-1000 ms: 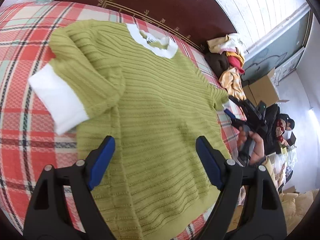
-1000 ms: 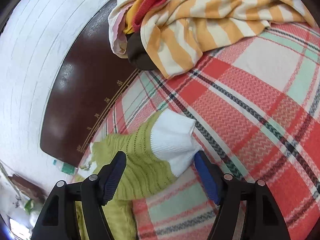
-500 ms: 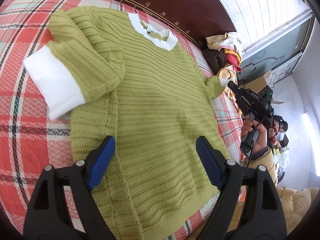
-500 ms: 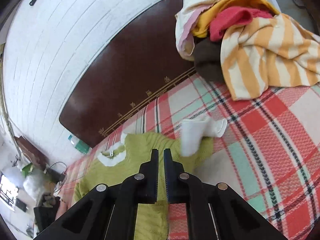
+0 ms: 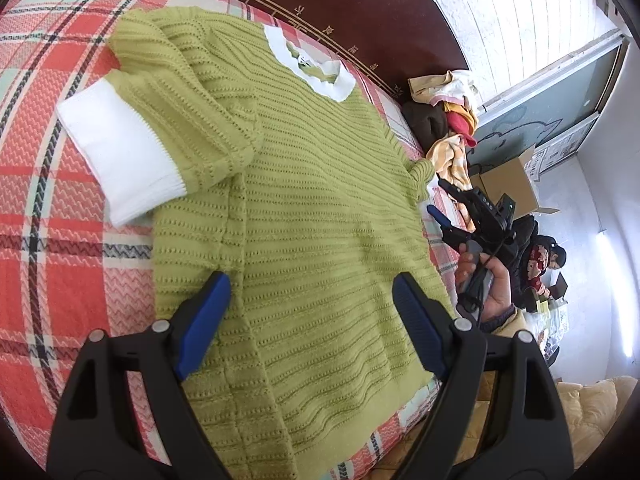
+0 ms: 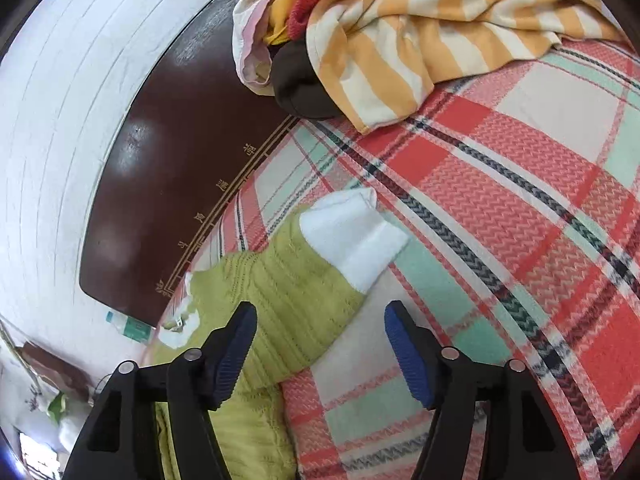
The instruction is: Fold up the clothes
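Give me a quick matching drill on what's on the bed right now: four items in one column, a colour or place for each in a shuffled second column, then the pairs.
Items:
1. sweater
2. sleeve cuff
3. clothes pile
4. headboard

Descriptions:
A. dark brown with gold trim
B. white, at the end of the green sleeve
C. heaped at the headboard end of the plaid blanket
D. green knit, spread flat

Pairs: 1-D, 2-B, 3-C, 4-A
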A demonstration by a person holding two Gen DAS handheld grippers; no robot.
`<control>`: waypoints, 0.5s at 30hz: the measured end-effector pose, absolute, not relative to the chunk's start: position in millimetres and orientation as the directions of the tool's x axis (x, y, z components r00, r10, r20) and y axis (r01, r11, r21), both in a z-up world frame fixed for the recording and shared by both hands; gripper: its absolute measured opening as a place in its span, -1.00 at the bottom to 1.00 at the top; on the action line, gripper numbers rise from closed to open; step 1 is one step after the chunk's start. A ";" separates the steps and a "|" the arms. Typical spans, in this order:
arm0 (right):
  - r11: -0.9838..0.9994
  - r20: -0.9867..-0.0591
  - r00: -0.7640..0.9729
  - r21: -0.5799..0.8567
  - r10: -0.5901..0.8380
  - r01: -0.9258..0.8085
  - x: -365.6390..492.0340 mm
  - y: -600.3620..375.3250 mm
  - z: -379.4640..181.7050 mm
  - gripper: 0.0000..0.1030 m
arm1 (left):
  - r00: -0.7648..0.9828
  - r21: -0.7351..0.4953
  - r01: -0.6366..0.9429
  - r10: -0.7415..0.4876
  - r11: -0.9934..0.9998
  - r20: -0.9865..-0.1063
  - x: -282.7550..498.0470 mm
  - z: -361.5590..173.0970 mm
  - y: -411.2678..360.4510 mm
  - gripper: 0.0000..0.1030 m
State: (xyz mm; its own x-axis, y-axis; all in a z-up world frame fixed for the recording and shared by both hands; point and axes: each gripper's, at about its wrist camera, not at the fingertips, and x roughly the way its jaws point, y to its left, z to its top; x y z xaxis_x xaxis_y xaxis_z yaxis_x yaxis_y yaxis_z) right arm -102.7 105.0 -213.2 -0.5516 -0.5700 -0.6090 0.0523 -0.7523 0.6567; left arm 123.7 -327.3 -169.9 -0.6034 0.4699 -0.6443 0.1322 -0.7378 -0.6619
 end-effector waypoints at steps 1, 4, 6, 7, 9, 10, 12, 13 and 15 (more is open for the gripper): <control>-0.750 -0.602 -0.563 0.660 -0.566 0.050 -108.5 100.3 -213.7 0.39 | -0.603 -0.663 0.133 0.471 -0.737 -0.644 124.3 -170.0 -327.5 0.63; -0.714 -0.564 -0.569 0.698 -0.598 0.057 -124.3 89.5 -217.6 -0.07 | -0.604 -0.667 0.136 0.472 -0.733 -0.642 126.0 -170.3 -327.9 0.63; -0.658 -0.543 -0.521 0.751 -0.659 0.050 -132.6 87.8 -225.0 -0.78 | -0.604 -0.669 0.138 0.474 -0.730 -0.641 127.2 -170.4 -328.2 0.63; -0.656 -0.543 -0.518 0.753 -0.661 0.049 -132.6 87.2 -225.1 -0.78 | -0.604 -0.671 0.139 0.474 -0.729 -0.640 127.8 -170.5 -328.4 0.63; -0.682 -0.529 -0.550 0.724 -0.646 0.104 -127.2 84.3 -211.6 -0.79 | -0.605 -0.675 0.138 0.477 -0.725 -0.637 128.5 -171.1 -329.9 0.63; -0.705 -0.531 -0.562 0.696 -0.634 0.137 -124.4 80.2 -200.4 -0.79 | -0.605 -0.676 0.138 0.478 -0.724 -0.636 127.9 -171.2 -330.3 0.63; -0.751 -0.530 -0.582 0.616 -0.618 0.237 -115.8 65.3 -172.0 -0.80 | -0.606 -0.678 0.138 0.480 -0.722 -0.635 126.7 -171.4 -331.2 0.63; -0.773 -0.533 -0.589 0.566 -0.608 0.287 -111.0 55.4 -158.5 -0.80 | -0.606 -0.679 0.138 0.481 -0.721 -0.634 126.0 -171.6 -331.7 0.63; -0.808 -0.555 -0.588 0.418 -0.588 0.415 -97.0 21.5 -132.7 -0.80 | -0.607 -0.680 0.135 0.482 -0.721 -0.632 125.2 -171.2 -331.8 0.63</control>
State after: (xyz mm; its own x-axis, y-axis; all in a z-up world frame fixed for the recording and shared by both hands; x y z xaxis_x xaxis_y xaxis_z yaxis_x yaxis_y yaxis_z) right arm -97.0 21.5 -132.7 -0.5879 -0.5885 -0.5551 0.4147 -0.8084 0.4178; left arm 125.2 -331.8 -171.2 -0.6069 0.4820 -0.6319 0.1354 -0.7207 -0.6799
